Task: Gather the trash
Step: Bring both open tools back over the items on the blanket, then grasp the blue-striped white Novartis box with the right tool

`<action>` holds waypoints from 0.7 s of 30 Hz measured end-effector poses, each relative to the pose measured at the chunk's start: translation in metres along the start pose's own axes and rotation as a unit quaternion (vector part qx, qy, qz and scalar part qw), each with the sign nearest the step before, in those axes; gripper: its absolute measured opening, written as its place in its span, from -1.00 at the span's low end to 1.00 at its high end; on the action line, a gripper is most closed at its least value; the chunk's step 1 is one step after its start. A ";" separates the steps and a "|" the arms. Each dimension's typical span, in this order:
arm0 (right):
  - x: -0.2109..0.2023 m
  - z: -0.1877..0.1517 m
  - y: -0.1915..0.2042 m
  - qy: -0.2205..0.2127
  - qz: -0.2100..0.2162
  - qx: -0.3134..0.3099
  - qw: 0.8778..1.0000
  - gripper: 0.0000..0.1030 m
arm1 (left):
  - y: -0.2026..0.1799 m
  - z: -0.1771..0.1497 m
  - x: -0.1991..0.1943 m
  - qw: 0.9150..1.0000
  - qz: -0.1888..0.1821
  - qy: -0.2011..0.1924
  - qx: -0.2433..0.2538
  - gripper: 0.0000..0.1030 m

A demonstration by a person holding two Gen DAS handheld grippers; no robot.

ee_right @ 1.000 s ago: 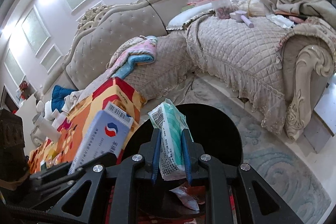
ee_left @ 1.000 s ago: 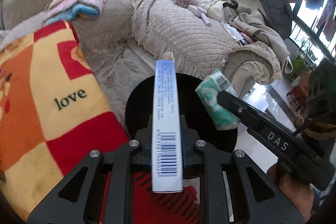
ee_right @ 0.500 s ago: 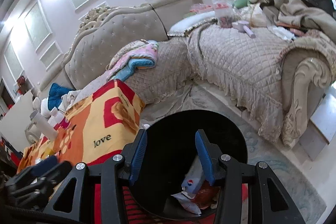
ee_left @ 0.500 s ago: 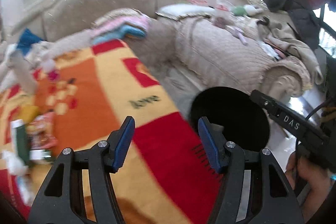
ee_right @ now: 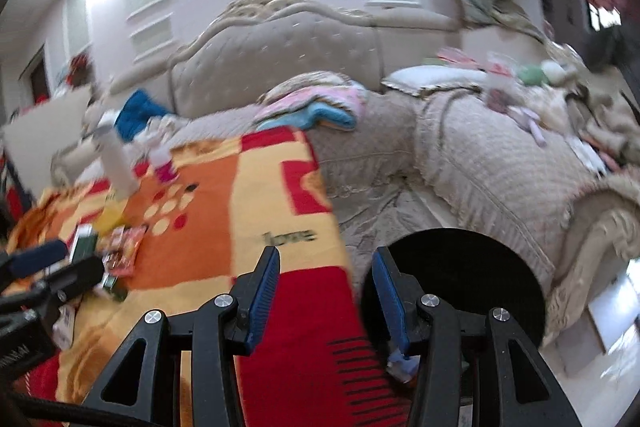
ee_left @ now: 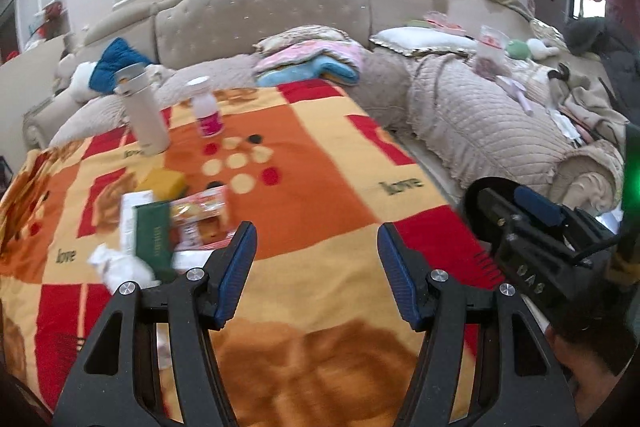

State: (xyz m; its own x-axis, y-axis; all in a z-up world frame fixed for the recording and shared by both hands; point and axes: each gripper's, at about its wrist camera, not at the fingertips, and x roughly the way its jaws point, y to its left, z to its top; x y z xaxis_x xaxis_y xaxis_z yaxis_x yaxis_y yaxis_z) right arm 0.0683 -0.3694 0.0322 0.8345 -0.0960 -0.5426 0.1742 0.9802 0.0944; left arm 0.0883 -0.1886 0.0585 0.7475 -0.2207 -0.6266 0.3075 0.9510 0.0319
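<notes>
Orange, red and yellow blanket (ee_left: 320, 187) fills most of my view, spread over the table, and both grippers are pointed back at it after the bin drop. A second ago my left gripper (ee_left: 314, 267) was clamped on a long blue-and-white box and the right one on a green-and-white packet, both over the bin. Now both sets of jaws have just opened and stand apart with nothing between them, so I'm reading that as two pieces delivered and me swinging back for more.

Going left to right: far left on the blanket there's still a pile of trash, a crumpled white tissue (ee_left: 120, 267), a dark green box (ee_left: 154, 239) lying on a white box, and an orange snack wrapper (ee_left: 200, 217) just beside it. A yellow block sits a bit further back. Behind those stand a white tumbler (ee_left: 144, 115) and a small bottle with a pink label (ee_left: 208, 113), upright, probably not trash but I can't be sure.

In the middle the blanket is bare. On the right, my right gripper (ee_right: 326, 293) hangs at the blanket's edge with the black round bin (ee_right: 480, 267) on the floor right beside it. Its inside is mostly dark in this view; I can only make out a scrap of pale packaging low down by the right finger.

So next job is the left pile, I reckon.
</notes>
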 end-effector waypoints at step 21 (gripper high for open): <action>0.063 -0.016 0.115 0.062 -0.037 -0.064 0.995 0.35 | 0.244 -0.119 -0.011 0.963 0.169 0.042 -0.208 0.19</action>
State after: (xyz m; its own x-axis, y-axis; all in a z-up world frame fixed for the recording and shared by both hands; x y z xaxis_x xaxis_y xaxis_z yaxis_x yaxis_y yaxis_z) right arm 0.1321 -0.2594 -0.0045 0.7496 -0.1546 -0.6435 0.1578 0.9861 -0.0530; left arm 0.0849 0.0715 -0.0195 0.7075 0.1175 -0.6969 -0.2196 0.9738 -0.0588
